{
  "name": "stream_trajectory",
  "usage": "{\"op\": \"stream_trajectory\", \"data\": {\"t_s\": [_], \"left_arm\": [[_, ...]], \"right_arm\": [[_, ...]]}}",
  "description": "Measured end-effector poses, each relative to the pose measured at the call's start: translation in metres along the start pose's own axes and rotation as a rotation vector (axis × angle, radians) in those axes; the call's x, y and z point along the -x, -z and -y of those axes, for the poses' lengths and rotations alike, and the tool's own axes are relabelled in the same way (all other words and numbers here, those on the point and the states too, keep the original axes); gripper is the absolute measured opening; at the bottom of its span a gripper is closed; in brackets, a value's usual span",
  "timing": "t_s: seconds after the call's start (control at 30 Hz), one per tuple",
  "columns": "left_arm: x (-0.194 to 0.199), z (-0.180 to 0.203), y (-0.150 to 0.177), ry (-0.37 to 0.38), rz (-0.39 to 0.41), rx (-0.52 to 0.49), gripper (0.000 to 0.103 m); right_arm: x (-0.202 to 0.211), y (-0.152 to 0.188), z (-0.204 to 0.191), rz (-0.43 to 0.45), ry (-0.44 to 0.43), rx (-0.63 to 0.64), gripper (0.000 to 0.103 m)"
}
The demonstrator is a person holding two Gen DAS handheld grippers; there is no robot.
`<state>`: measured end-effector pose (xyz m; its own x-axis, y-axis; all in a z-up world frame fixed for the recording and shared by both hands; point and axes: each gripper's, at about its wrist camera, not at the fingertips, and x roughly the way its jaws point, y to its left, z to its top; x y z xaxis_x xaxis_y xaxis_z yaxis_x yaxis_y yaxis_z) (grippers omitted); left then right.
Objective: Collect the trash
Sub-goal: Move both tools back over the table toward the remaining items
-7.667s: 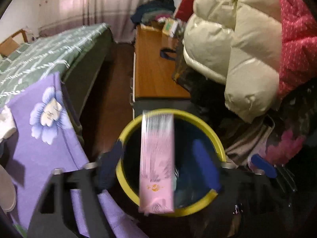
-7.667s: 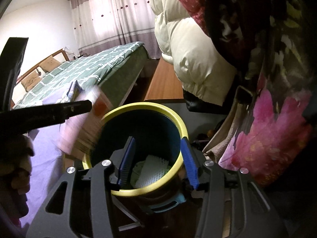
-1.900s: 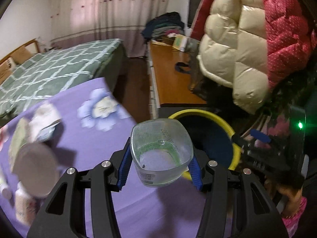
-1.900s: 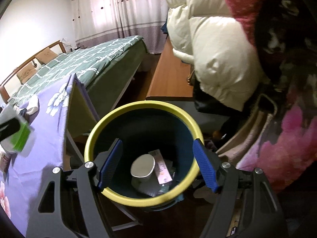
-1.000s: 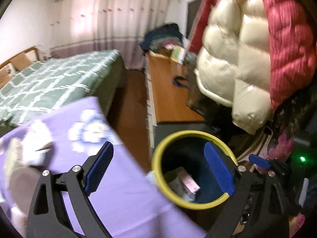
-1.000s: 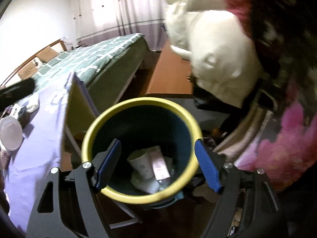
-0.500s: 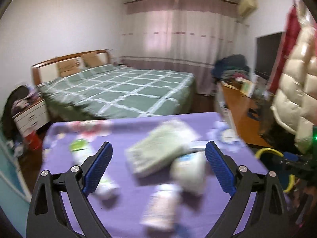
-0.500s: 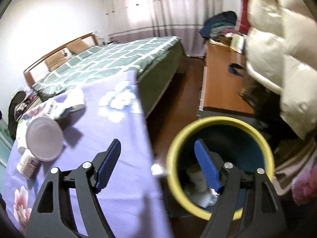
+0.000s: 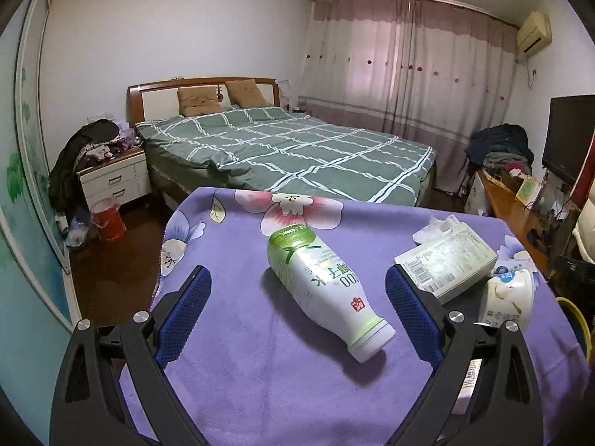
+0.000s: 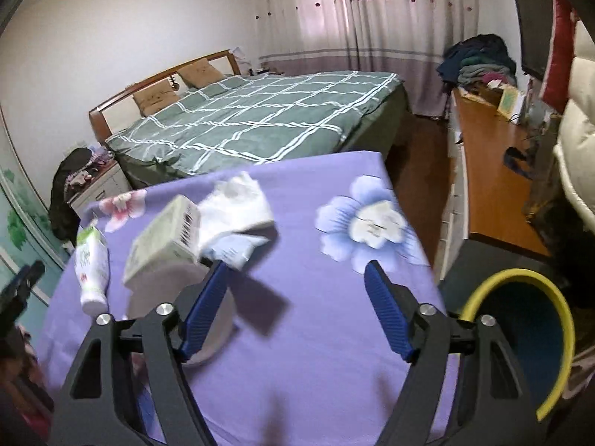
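Note:
A green-and-white plastic bottle point(image 9: 323, 290) lies on its side on the purple flowered tablecloth point(image 9: 260, 379), right between the wide-apart pads of my left gripper point(image 9: 297, 312), which is open and not touching it. Right of it are a pale green carton point(image 9: 446, 264), a white tub point(image 9: 507, 297) and a crumpled tissue point(image 9: 438, 225). My right gripper point(image 10: 297, 310) hovers over bare cloth near the table's right edge; its jaws are closing with nothing between them. Left of it lie the carton point(image 10: 163, 241), the tissue point(image 10: 238, 204), a round white cup point(image 10: 178, 290) and the bottle point(image 10: 91, 260).
The yellow-rimmed blue bin point(image 10: 520, 334) stands on the floor off the table's right edge. A green checked bed point(image 9: 290, 148) lies beyond the table. A wooden desk point(image 10: 491, 171) and hanging padded coats point(image 10: 576, 156) line the right wall.
Both grippers have swung from over the bin to over the table. The left gripper, which held a clear cup two seconds ago, is empty and open around the bottle.

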<state>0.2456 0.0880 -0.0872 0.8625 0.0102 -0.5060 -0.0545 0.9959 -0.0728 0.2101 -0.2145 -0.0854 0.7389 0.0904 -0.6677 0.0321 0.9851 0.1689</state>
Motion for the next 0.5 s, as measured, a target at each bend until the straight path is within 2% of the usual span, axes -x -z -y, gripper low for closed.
{"op": "stream_trajectory", "data": {"t_s": [0.13, 0.5], "left_arm": [[0.002, 0.012, 0.003, -0.007, 0.006, -0.022, 0.094], [0.011, 0.03, 0.005, -0.001, 0.015, -0.068, 0.094]], "right_arm": [[-0.022, -0.003, -0.015, -0.052, -0.02, 0.002, 0.059], [-0.048, -0.004, -0.024, -0.112, -0.066, -0.067, 0.057]]}}
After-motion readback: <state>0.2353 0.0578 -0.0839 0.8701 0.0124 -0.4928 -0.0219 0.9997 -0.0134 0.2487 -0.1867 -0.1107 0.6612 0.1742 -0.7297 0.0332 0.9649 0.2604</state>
